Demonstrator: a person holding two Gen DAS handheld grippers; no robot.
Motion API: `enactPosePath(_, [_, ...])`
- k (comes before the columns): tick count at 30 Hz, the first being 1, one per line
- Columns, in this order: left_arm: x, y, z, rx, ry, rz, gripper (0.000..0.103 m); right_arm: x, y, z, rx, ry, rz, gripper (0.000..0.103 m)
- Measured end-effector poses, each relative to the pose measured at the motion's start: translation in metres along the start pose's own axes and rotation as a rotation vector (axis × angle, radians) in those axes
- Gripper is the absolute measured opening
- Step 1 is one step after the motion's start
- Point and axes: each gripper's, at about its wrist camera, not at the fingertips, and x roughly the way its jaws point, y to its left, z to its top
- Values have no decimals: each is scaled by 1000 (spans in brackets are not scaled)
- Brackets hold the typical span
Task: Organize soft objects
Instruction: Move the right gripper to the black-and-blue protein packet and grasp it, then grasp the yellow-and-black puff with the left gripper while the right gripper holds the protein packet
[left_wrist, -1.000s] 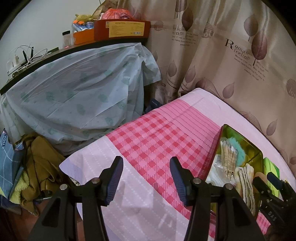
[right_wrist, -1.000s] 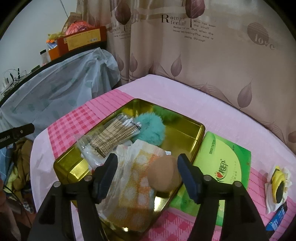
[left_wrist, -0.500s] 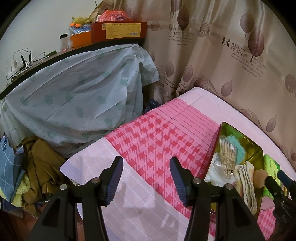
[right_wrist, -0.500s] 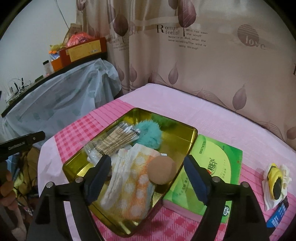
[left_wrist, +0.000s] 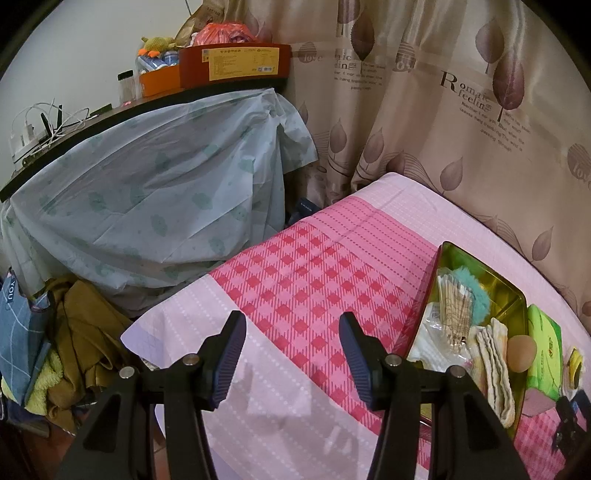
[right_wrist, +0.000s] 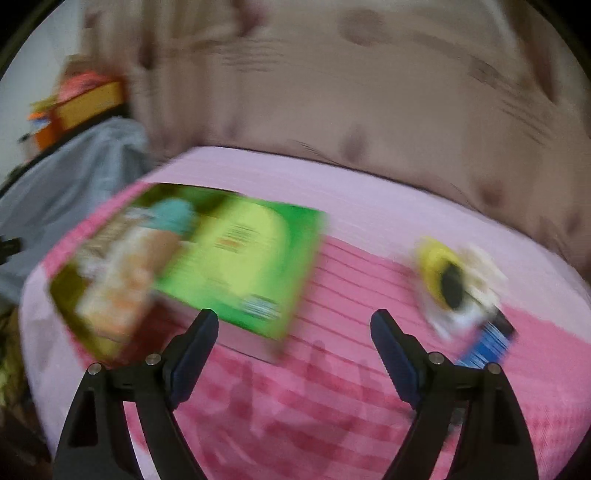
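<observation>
**Pink cloth, empty jaws: the right gripper between picks**

Pink checked cloth (right_wrist: 332, 406) fills the near ground of both wrist views, and neither gripper has anything between its fingers. The right gripper (right_wrist: 295, 332) hangs over bare cloth with its jaws opening, already wide and nothing in the gap; its whole view is smeared with motion. The left gripper (left_wrist: 291, 336) stands wide apart as well, empty, over the cloth's near corner, away from the work.

Just beyond the right gripper's left finger lies the green pack (right_wrist: 243, 258), beside the gold tin (left_wrist: 517, 299). The tin already has a teal puff (left_wrist: 476, 291), a folded towel (left_wrist: 495, 362), a tan sponge (left_wrist: 521, 350) and a bagged bundle (left_wrist: 450, 306) in it. Off to the right, apart from the tin, sits a yellow and black soft thing (right_wrist: 450, 277) on white wrapping, with a blue packet (right_wrist: 487, 343) touching its near edge.

My reading is that a drop into the tin is done and the step in hand is the reach for the next piece, most likely the yellow one. That calls for bringing the wide jaws down around it without catching the blue packet, then closing gently, since it looks squashy. Farthest back hangs the curtain (left_wrist: 443, 129).
</observation>
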Motion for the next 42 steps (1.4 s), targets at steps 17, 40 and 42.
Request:
enactPosePath(17, [-3, -10, -6, 55, -19, 14, 54, 44, -135, -40, 290, 166, -310, 82])
enactPosePath(40, [-36, -108, -27, 279, -35, -172, 54, 8, -203, -82, 221, 124, -234, 37])
enactPosePath(42, [-45, -138, -32, 325, -21, -238, 54, 5, -212, -86, 219, 127, -253, 37])
